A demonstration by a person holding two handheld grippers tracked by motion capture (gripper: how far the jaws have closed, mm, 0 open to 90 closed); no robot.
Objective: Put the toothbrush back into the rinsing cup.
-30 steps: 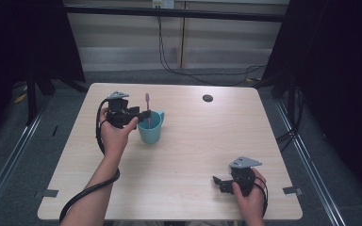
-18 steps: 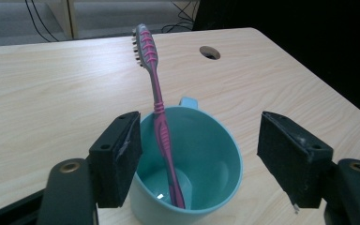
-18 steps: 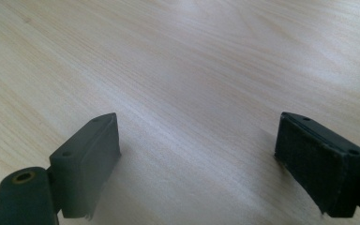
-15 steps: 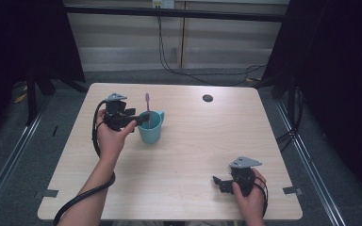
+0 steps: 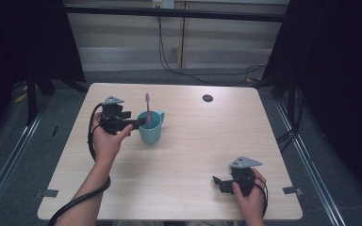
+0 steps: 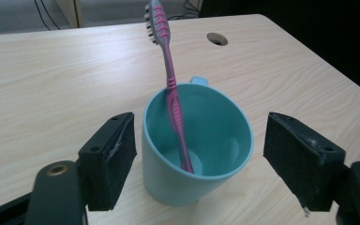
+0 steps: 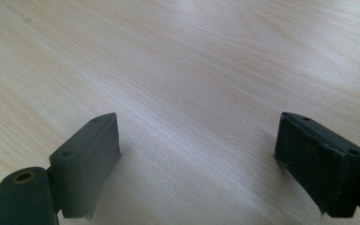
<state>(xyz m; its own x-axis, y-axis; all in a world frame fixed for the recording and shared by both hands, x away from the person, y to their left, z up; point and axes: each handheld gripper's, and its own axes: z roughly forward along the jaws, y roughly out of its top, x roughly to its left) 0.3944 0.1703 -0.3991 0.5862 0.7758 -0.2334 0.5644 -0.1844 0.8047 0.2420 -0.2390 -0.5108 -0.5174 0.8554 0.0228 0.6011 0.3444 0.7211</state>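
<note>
A teal cup (image 5: 150, 128) stands on the wooden table (image 5: 202, 141), left of middle. A pink toothbrush (image 5: 147, 107) leans inside it, head up. My left gripper (image 5: 138, 123) is at the cup's left side. In the left gripper view its jaws stand wide open on either side of the cup (image 6: 197, 150), not touching it, and the toothbrush (image 6: 169, 75) rises between them. My left gripper (image 6: 201, 133) holds nothing. Near the table's front right, my right gripper (image 5: 218, 181) rests low over bare wood. Here too my right gripper (image 7: 197, 136) is open, with nothing between its fingers.
A round dark cable hole (image 5: 208, 98) sits in the tabletop at the back, right of the cup. Grey tape marks (image 5: 291, 190) lie near the front corners. Black cables run on the floor behind the table, and dark curtains hang at both sides.
My left gripper has drawn back a little to the left, away from the cup. The cup, the toothbrush and my right gripper have stayed where they were.
</note>
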